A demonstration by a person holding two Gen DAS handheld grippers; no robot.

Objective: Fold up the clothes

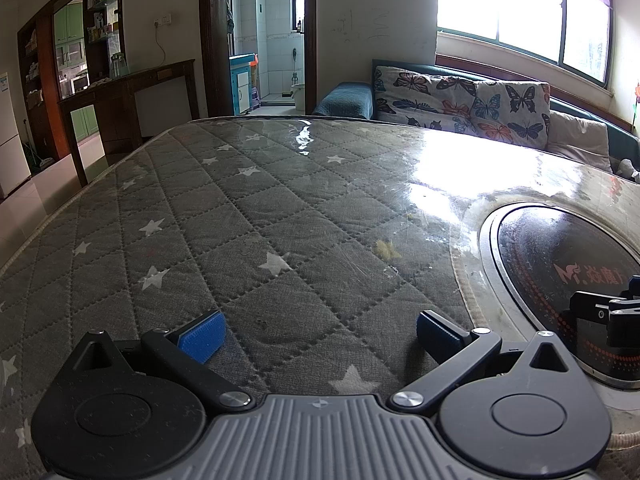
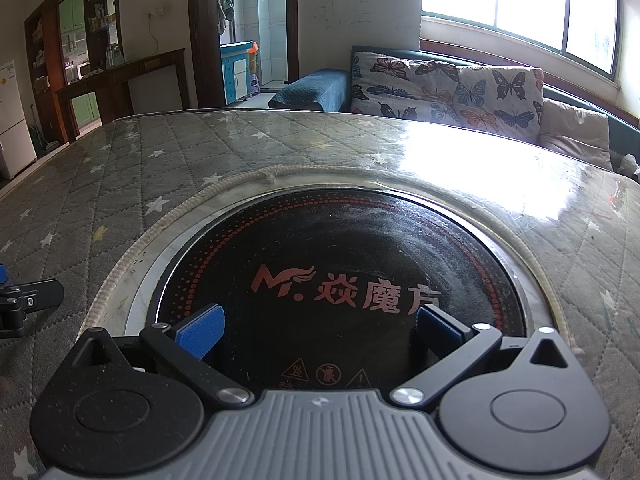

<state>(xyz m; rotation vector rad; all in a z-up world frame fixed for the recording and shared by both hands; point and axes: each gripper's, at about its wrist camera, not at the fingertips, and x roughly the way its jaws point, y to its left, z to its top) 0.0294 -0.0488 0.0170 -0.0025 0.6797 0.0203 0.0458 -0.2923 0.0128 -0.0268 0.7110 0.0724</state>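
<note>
Both grippers hang low over the table with nothing between their blue pads: the left gripper [image 1: 318, 330] has its jaws spread wide above the quilted star-patterned cover [image 1: 248, 216], and the right gripper [image 2: 318, 322] is spread just as wide above the round black induction cooktop [image 2: 344, 264] set into the table to the right. They sit side by side, near each other, each one's edge showing in the other's view, which reads as a ready stance with the fingers released so that cloth can be pinched as soon as it is within reach. No clothes show in either view; the garment to be folded is not on any visible part of the table, so I cannot tell where it lies, and the task looks not yet begun. A clear glossy sheet seems to cover the quilting, catching strong glare from the window [image 1: 520, 12] at the far right. Beyond the far table edge stands a sofa with a butterfly-print throw [image 1: 460, 98] on its back, and a pale cushion to its right. Farther off on the left are a dark wooden sideboard [image 1: 132, 92], shelving, and an open doorway [image 1: 266, 36] into a tiled room.
</note>
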